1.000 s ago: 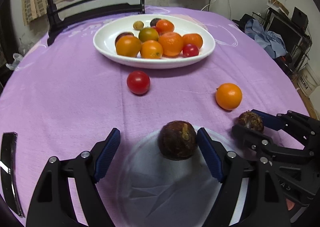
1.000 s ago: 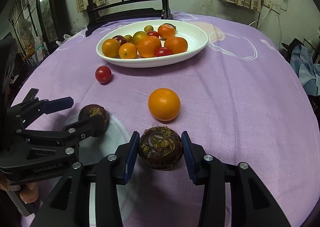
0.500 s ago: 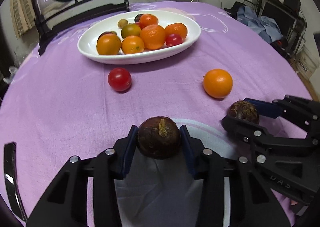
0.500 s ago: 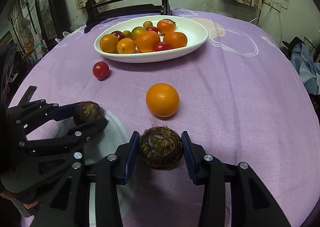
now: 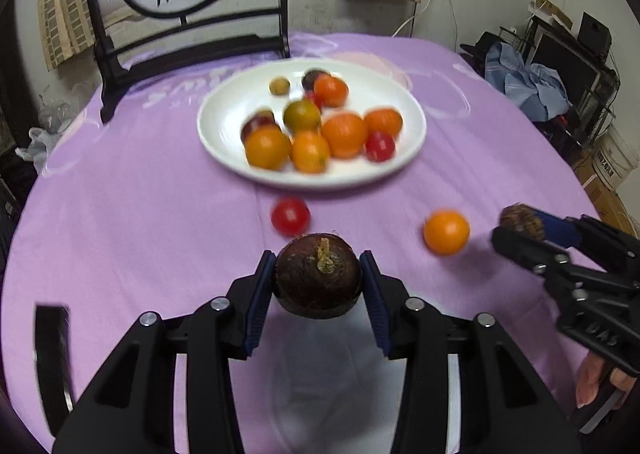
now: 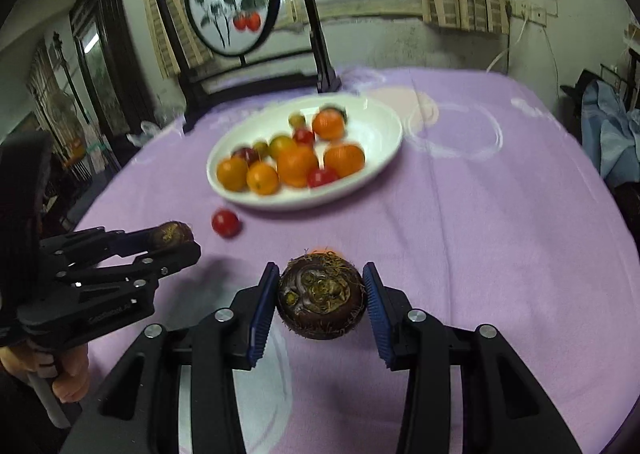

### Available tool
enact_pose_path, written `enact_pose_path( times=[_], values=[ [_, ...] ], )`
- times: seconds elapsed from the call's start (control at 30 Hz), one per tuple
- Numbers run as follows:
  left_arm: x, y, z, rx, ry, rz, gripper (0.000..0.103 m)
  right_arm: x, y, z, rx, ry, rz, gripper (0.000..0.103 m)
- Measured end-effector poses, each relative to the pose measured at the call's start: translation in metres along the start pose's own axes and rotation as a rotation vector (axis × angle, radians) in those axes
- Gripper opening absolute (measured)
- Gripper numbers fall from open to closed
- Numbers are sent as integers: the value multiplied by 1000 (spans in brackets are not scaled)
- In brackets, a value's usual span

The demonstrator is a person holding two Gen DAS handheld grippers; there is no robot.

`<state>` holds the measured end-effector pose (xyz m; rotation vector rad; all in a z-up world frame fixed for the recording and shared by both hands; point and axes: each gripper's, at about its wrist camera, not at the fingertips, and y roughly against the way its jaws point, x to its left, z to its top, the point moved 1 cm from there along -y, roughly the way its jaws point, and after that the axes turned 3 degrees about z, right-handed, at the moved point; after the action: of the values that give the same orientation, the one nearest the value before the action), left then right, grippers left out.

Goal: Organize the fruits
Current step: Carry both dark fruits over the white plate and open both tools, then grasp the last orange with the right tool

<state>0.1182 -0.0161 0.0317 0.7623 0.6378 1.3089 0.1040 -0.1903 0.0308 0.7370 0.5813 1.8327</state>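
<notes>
My left gripper [image 5: 319, 284] is shut on a dark brown round fruit [image 5: 318, 278] and holds it above the purple tablecloth [image 5: 140, 221]. My right gripper [image 6: 321, 300] is shut on a second dark brown fruit [image 6: 321, 296], also lifted. The right gripper also shows in the left wrist view [image 5: 524, 228], the left gripper in the right wrist view [image 6: 176, 240]. A white plate [image 5: 224, 121] with several oranges and tomatoes stands ahead. A red tomato [image 5: 291, 215] and an orange [image 5: 446, 232] lie loose on the cloth before the plate.
A dark wooden chair [image 5: 192, 33] with a round painted panel stands behind the table. A pale round patch [image 5: 328, 386] lies on the cloth under my left gripper. Clutter and blue cloth [image 5: 532, 85] lie beyond the table's right edge.
My left gripper closed on the dark fruit and lifted it. Both grippers have risen with their fruits and the views have tilted up toward the plate.
</notes>
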Motion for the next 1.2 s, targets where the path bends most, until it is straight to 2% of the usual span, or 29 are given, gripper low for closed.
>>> enact_pose_path(
  times=[0.2,0.3,0.47,0.63,0.67,0.7,0.77,0.87,0.97,1.07,1.2],
  values=[
    [19,-8,62,-30,39,15,42,-3,-13,57,-56,38,8,44],
    [27,-25,85,-15,65,25,42,-4,-41,82,-36,36,23,44],
    [35,-64,110,21,73,72,42,-4,-93,107,9,55,-5,44],
    [41,-89,115,45,105,66,43,-6,-127,114,44,48,-15,44],
    [42,-91,116,41,117,70,50,-7,-130,115,43,38,-10,48],
    [44,-91,116,35,131,75,62,-8,-130,115,38,28,-9,54],
    [45,-88,117,18,142,84,68,-9,-126,113,23,17,-12,55],
    [45,-77,115,5,138,89,68,-10,-116,108,23,25,-9,55],
    [47,-63,109,-12,151,97,73,-11,-99,98,23,31,-18,59],
    [48,-45,98,-30,175,87,77,-15,-82,88,18,12,-9,63],
    [44,-27,76,-35,182,80,79,-15,-64,66,41,20,-12,64]
  ],
)
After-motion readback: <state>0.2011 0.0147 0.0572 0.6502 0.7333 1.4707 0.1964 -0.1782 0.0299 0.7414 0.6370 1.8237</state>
